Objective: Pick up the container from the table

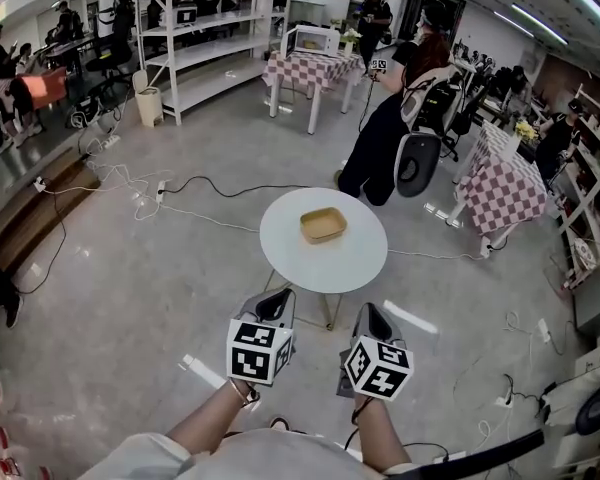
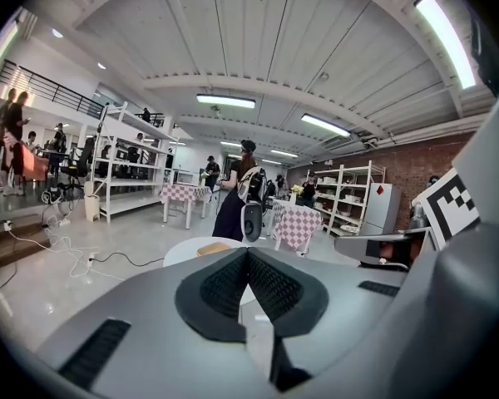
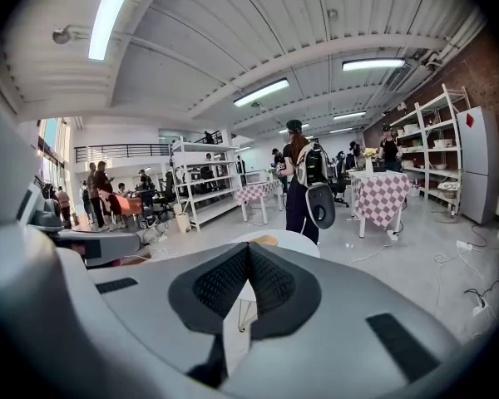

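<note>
A shallow tan container [image 1: 323, 225] sits on a small round white table [image 1: 352, 260] ahead of me. Both grippers are held short of the table's near edge, side by side, pointing toward it. The left gripper [image 1: 276, 303] is shut with nothing between its pads. The right gripper [image 1: 370, 318] is also shut and empty. In the left gripper view the container [image 2: 214, 248] shows just beyond the closed left gripper [image 2: 248, 252]. In the right gripper view the container [image 3: 264, 240] peeks over the closed right gripper [image 3: 248, 248] on the table [image 3: 295, 242].
A person in black with a backpack [image 1: 390, 128] stands just beyond the table. Checkered-cloth tables [image 1: 305, 70] [image 1: 502, 183] and white shelves [image 1: 195, 38] stand further off. Cables [image 1: 130, 183] trail across the floor on the left, and other people are at the room's edges.
</note>
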`<act>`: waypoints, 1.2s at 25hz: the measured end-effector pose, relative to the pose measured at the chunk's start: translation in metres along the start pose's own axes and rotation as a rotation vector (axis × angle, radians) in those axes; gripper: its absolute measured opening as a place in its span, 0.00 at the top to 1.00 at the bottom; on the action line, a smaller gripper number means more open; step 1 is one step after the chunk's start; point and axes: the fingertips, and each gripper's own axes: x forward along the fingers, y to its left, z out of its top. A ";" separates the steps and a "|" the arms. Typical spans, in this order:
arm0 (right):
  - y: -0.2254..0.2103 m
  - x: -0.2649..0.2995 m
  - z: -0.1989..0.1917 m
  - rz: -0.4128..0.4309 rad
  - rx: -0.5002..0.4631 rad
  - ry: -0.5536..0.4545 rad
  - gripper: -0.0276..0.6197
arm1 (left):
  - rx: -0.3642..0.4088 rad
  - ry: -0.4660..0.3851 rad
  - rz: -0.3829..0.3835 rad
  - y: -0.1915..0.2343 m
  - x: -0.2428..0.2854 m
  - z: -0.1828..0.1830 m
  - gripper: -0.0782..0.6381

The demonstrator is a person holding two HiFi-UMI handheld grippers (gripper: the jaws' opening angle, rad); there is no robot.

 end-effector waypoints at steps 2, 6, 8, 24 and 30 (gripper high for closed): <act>-0.003 0.007 0.004 0.004 -0.001 -0.001 0.92 | -0.003 -0.003 0.006 0.002 0.007 0.004 0.87; -0.009 0.021 0.012 0.012 -0.007 0.003 0.92 | -0.015 -0.009 0.015 0.007 0.023 0.012 0.87; -0.015 0.029 0.015 0.014 -0.009 0.006 0.92 | -0.022 -0.008 0.015 0.006 0.032 0.014 0.87; -0.047 0.050 0.006 0.032 0.017 0.046 0.92 | -0.003 0.035 0.044 -0.006 0.054 0.000 0.87; -0.050 0.049 0.000 0.032 0.044 0.063 0.92 | -0.017 0.048 0.070 -0.002 0.049 -0.006 0.87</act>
